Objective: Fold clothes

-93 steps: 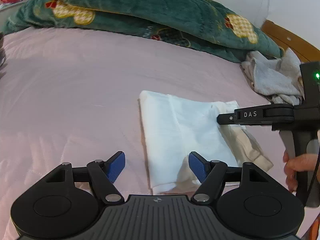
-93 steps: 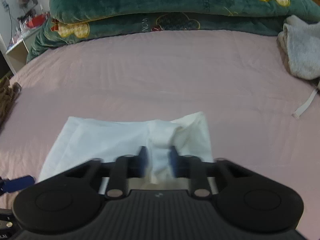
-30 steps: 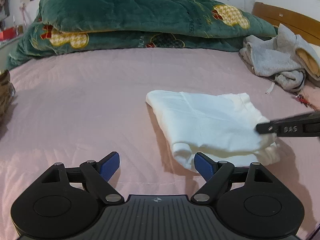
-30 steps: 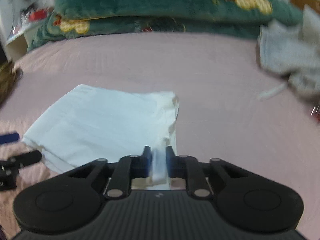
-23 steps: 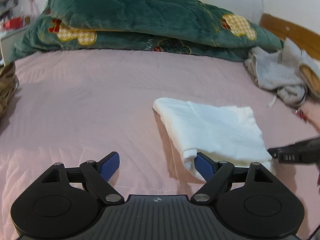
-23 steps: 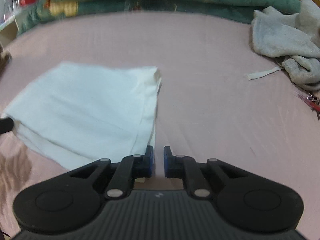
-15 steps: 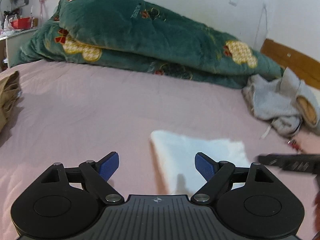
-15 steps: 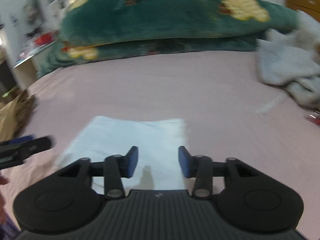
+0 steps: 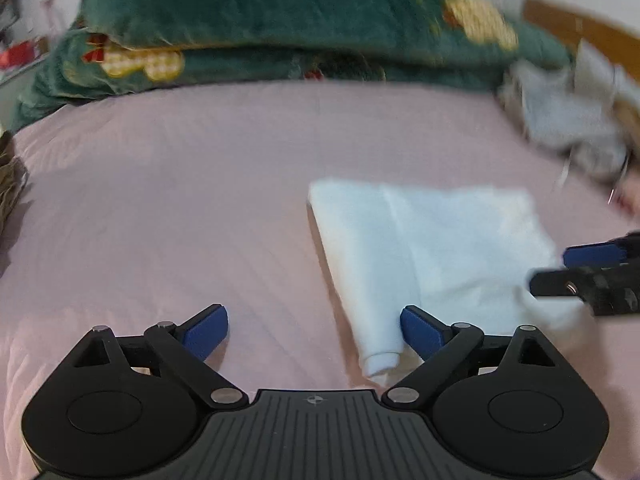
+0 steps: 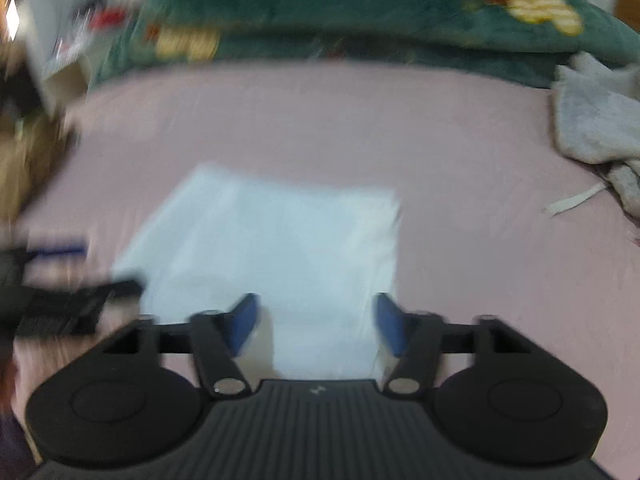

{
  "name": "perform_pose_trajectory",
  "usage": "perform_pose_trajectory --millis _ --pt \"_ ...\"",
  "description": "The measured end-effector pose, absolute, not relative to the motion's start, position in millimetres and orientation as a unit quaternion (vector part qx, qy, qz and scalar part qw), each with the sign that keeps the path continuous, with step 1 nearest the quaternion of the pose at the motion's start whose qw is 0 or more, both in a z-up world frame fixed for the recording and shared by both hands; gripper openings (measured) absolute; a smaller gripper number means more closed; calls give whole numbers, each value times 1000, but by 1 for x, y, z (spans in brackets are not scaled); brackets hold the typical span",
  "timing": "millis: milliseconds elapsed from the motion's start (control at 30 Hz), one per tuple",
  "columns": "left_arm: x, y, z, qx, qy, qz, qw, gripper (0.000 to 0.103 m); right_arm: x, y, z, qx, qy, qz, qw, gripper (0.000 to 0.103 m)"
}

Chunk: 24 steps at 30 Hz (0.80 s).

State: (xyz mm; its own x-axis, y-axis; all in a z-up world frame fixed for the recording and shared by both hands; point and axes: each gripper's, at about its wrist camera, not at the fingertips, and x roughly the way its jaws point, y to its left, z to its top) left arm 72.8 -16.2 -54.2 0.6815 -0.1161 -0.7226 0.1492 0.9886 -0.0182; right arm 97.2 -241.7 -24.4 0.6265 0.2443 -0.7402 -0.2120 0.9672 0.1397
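Note:
A white folded garment (image 9: 432, 252) lies flat on the pink bed sheet (image 9: 180, 208). In the left wrist view my left gripper (image 9: 314, 330) is open, its right pad beside the garment's near left corner and nothing between the fingers. My right gripper (image 9: 580, 270) shows at the right edge by the garment's near right corner. In the blurred right wrist view the garment (image 10: 280, 248) fills the middle, and my right gripper (image 10: 316, 326) is open with its fingers over the near edge. The left gripper (image 10: 68, 276) appears at the left.
A dark green quilt (image 9: 280, 28) with yellow patches is piled along the far side of the bed. Grey crumpled clothes (image 9: 568, 124) lie at the far right, with a wooden headboard (image 9: 580, 36) behind. A brown item (image 9: 10, 176) sits at the left edge.
My right gripper let go of the garment's corner and opened wide. The garment now lies folded flat. Both grippers drew back and then dropped low toward its near edge.

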Motion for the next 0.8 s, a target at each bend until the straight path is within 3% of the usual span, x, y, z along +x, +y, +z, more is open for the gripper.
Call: perform_pose_trajectory --millis 67,267,367,567,667,733,800 --pt "78 -20 -57 15 395 -74 915 94 116 -256 -22 58 403 99 908 98" --pt "92 -30 -63 -4 403 -79 912 94 171 -264 -56 103 444 52 888 98" --pt "99 -36 -67 -13 407 -82 910 103 183 -261 -78 118 460 61 878 103" --pt "109 -43 -72 -25 407 -86 909 102 185 -233 -77 41 465 62 882 103" --pt "105 -45 -70 -24 396 -91 914 90 183 -233 -75 44 458 74 885 88" --pt "99 -45 -66 -25 390 -102 915 67 179 -229 -73 42 458 81 884 72" --pt "94 -51 -63 -26 386 -116 915 50 175 -229 -68 48 458 87 883 45"
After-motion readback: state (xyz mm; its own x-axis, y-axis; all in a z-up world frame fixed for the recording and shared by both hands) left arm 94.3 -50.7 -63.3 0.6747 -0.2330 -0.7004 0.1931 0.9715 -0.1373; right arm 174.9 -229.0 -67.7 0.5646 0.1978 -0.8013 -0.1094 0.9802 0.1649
